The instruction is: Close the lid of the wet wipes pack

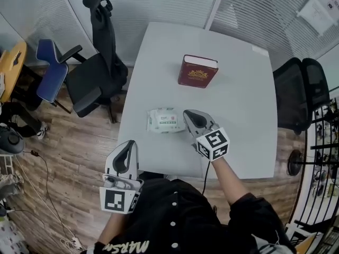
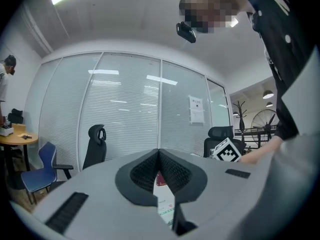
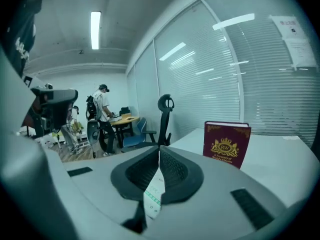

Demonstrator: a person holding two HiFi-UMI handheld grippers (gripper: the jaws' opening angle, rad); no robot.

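Note:
The white wet wipes pack (image 1: 166,120) with a green label lies flat on the grey table (image 1: 243,105); its lid looks flat. My right gripper (image 1: 186,112) hovers just right of the pack, shut and holding nothing. Through the slit under its jaws in the right gripper view (image 3: 159,150) a strip of the pack (image 3: 152,195) shows. My left gripper (image 1: 132,142) is at the table's near left edge, apart from the pack, jaws together and empty (image 2: 159,151). Part of the pack (image 2: 166,207) shows below them.
A dark red book (image 1: 198,71) stands on the table beyond the pack, also seen as the book (image 3: 225,144). Black office chairs (image 1: 98,73) stand left and right of the table, a blue chair (image 1: 50,67) farther left. Glass walls with blinds are behind.

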